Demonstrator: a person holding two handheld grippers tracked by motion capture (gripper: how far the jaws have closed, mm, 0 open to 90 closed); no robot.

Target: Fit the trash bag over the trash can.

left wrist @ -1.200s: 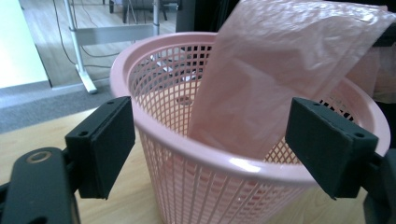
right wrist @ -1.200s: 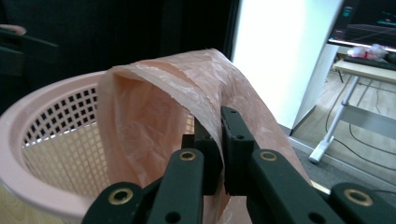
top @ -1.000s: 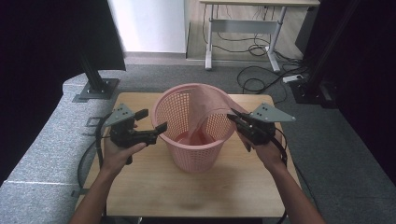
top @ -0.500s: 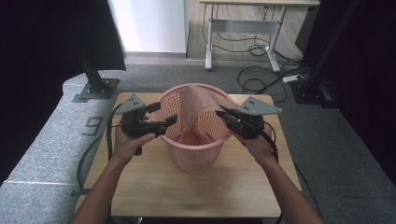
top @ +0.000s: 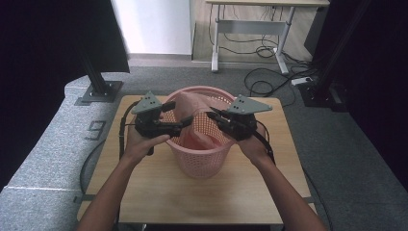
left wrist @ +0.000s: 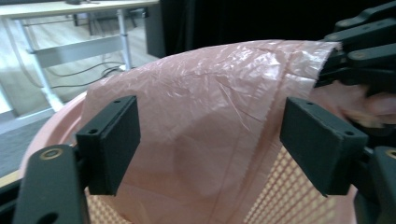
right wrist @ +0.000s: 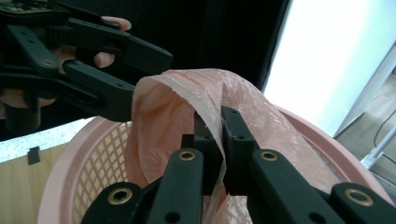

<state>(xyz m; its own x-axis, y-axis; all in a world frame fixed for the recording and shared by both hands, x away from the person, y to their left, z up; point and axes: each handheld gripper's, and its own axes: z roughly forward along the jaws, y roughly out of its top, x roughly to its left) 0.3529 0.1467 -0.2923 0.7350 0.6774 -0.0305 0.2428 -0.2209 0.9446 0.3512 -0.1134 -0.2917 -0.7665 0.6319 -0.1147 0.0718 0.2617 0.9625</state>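
- The pink bag (top: 190, 115) rises out of the pink basket (top: 202, 159), its lower part hidden inside.
- Right gripper (right wrist: 215, 122) clamps the bag's edge; left gripper (left wrist: 210, 135) gapes before the bag, untouching.
- The basket stands on a wooden table (top: 159, 192); grey floor (top: 43, 149), cables beyond.

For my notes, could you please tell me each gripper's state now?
Left gripper: open, jaws either side of the thin pink plastic bag, not pressing it.
Right gripper: shut on that bag.
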